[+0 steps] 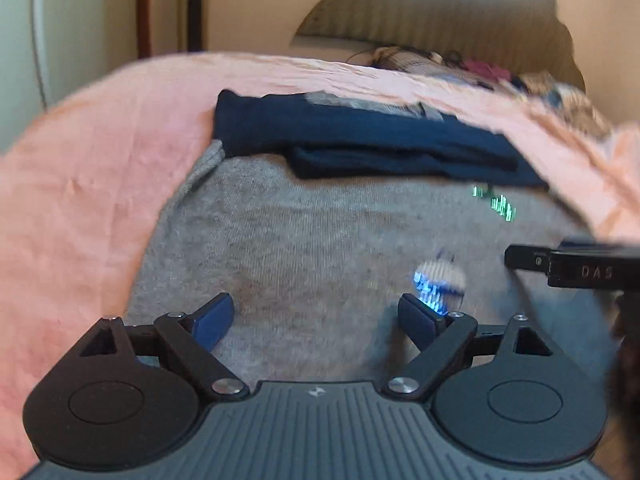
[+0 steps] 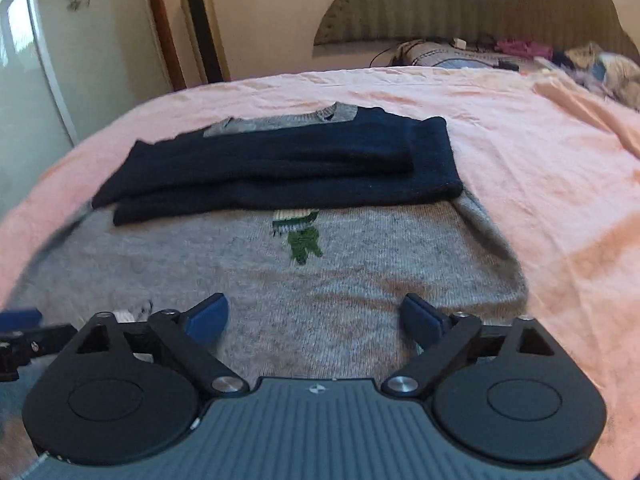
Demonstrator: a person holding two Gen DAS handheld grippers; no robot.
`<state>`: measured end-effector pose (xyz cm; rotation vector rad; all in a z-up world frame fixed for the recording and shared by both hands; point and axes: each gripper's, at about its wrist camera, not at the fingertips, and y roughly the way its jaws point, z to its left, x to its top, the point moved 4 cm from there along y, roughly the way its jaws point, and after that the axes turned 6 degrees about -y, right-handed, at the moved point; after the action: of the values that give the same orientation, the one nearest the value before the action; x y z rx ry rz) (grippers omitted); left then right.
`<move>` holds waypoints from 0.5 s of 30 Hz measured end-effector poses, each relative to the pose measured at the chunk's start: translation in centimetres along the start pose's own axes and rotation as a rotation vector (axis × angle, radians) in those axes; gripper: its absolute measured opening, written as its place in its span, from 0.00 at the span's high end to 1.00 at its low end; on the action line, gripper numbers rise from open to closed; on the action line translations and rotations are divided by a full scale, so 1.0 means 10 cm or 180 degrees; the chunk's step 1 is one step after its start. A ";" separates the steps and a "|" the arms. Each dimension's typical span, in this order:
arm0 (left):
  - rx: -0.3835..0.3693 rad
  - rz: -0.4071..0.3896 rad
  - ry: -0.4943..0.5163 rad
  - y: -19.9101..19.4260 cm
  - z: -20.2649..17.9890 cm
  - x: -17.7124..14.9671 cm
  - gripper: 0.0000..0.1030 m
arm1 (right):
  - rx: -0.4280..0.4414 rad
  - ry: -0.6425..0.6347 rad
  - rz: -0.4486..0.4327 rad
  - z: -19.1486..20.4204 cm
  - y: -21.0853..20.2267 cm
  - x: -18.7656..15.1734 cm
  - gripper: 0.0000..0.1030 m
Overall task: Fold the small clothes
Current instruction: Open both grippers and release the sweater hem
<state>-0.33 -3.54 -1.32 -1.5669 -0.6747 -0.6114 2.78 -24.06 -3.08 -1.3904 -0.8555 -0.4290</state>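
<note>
Pink sheets (image 2: 540, 168) cover the bed where our grey sweater (image 2: 360, 264) lies flat, navy sleeves (image 2: 280, 172) folded across its chest. Our left gripper (image 1: 316, 320) and right gripper (image 2: 316, 318) hover spread over the hem, holding nothing. We should pinch both hem corners evenly and carry them up to the collar.

Each of the left gripper (image 1: 316, 318) and the right gripper (image 2: 316, 318) shows blue finger pads (image 2: 208, 318) on black linkage arms with silver screws, two round black discs, and a ribbed dark-grey housing bearing a small white emblem at its centre.
</note>
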 end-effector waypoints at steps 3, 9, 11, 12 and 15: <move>0.0063 -0.0100 0.0122 -0.08 -0.03 -0.12 0.02 | -0.0060 -0.0053 -0.0056 -0.01 -0.15 -0.16 0.00; 0.0116 -0.0012 0.0168 -0.14 0.01 -0.16 0.00 | -0.0116 -0.0041 -0.0037 -0.11 -0.56 -0.49 0.00; 0.0100 -0.0010 0.0148 -0.17 0.03 -0.19 0.00 | -0.0122 -0.0027 -0.0065 -0.11 -0.65 -0.58 0.00; 0.0095 -0.0005 0.0146 -0.17 0.04 -0.20 0.00 | -0.0136 -0.0013 -0.0074 -0.11 -0.68 -0.61 0.00; 0.0106 -0.0005 0.0153 -0.17 0.03 -0.20 0.00 | -0.0175 -0.0021 -0.0073 -0.10 -0.68 -0.62 0.00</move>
<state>-2.94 -3.29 -1.66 -1.5165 -0.6470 -0.6342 -5.77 -27.46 -3.02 -1.4344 -0.8714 -0.4686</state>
